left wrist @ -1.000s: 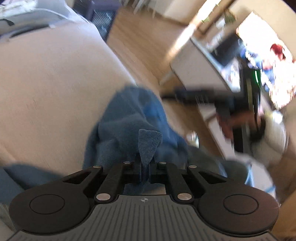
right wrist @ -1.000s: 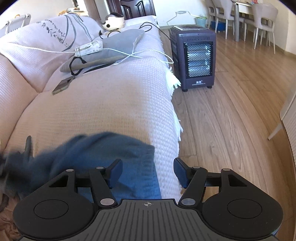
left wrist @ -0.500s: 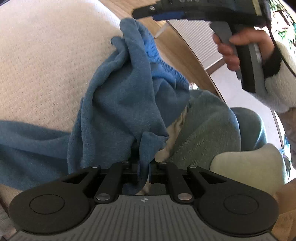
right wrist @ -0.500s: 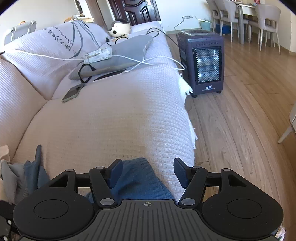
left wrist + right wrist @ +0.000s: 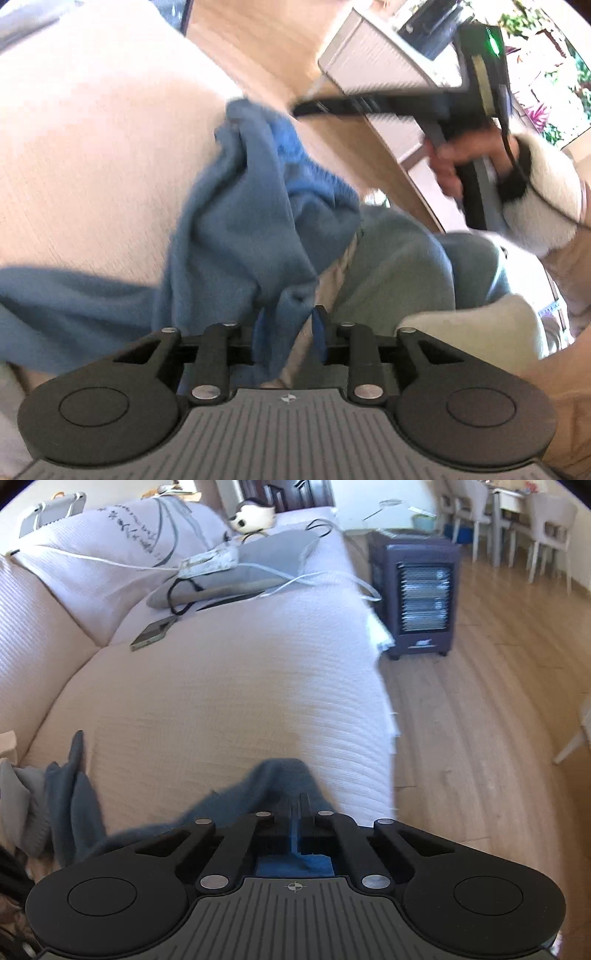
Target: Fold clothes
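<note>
Blue garment (image 5: 236,236): soft knit cloth, matt, slightly fuzzy nap, showing mid-frame in left wrist view.
Sofa cover (image 5: 229,701): cream woven cloth, ribbed waffle texture, matt, filling centre of right wrist view.
Left gripper (image 5: 284,332): black matt plastic linkages, shiny metal rivets, grey ribbed plastic housing.
Right gripper (image 5: 297,812): same finish.
Floor (image 5: 480,720): wood planks, smooth, reflecting low sheen at right.
Heater (image 5: 417,594): dark semi-gloss casing, metal grille, upper right.

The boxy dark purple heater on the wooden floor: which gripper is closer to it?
Right. The right gripper faces the boxy dark purple heater across the cream sofa seat. The left gripper sits back by the person's lap, with no heater in its view.
</note>
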Motion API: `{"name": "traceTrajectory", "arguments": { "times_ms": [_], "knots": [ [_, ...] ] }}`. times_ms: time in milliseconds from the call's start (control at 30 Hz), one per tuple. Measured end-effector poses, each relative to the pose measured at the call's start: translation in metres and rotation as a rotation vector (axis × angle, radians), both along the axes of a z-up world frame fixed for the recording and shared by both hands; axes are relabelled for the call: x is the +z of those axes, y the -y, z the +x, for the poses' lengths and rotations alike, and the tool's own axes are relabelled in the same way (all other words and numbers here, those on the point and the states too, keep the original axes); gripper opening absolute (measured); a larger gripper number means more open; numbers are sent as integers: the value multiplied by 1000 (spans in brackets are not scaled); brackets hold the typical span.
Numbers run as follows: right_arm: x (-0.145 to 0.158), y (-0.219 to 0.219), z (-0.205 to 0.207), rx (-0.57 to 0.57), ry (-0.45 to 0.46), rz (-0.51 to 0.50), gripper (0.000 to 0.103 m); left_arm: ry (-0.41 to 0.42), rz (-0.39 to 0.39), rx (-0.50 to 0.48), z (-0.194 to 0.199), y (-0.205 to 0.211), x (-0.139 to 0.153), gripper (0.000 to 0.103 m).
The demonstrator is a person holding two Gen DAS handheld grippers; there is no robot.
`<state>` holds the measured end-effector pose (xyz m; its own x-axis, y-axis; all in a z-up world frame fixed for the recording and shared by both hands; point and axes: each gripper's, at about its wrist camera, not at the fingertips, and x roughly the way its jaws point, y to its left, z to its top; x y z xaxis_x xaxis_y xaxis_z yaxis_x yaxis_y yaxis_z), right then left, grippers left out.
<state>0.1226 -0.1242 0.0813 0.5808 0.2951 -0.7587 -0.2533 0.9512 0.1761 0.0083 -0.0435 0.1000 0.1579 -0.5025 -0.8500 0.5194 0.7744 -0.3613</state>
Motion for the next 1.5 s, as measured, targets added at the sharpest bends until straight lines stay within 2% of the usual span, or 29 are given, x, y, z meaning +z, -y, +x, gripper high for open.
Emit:
{"name": "traceTrajectory", "arguments": {
  "times_ms": [133,200,300,433,533,633,667,733,900,1033,1100,1233,1333,1400,1500],
  "knots": [
    [8,26,-13,-59,3,-20,0,81,-6,27,23,-7,14,40],
    [8,34,-18,-67,-1,-13,1,103,14,27,39,-1,9,43],
    [4,32,-23,-51,-16,6,9,135,45,26,62,7,2,40],
    [-1,26,-29,-31,-31,24,9,174,85,23,90,17,-7,39],
    [-4,27,-32,-35,-43,35,9,168,118,13,90,18,-13,37],
    [-9,29,-33,-46,-57,43,10,151,117,23,93,23,-24,23],
    [-9,30,-34,-50,-59,44,10,150,105,26,92,25,-25,13],
    [-11,31,-34,-61,-62,45,10,163,107,35,91,28,-26,7],
    [-12,29,-34,-72,-61,50,12,227,110,85,91,14,-13,5],
    [-9,22,-30,-64,-47,47,15,300,125,194,99,-32,20,5],
    [-7,17,-26,-58,-34,47,15,372,168,279,103,-62,41,5],
    [-2,10,-16,-53,-12,49,17,497,238,530,113,-144,84,5],
    [0,6,-8,-44,-4,45,17,583,325,706,113,-198,107,5],
    [0,3,-4,-39,-3,39,17,588,363,798,114,-227,110,5],
    [-3,1,2,-36,-8,33,17,546,431,867,120,-252,95,5]
  ]
}}
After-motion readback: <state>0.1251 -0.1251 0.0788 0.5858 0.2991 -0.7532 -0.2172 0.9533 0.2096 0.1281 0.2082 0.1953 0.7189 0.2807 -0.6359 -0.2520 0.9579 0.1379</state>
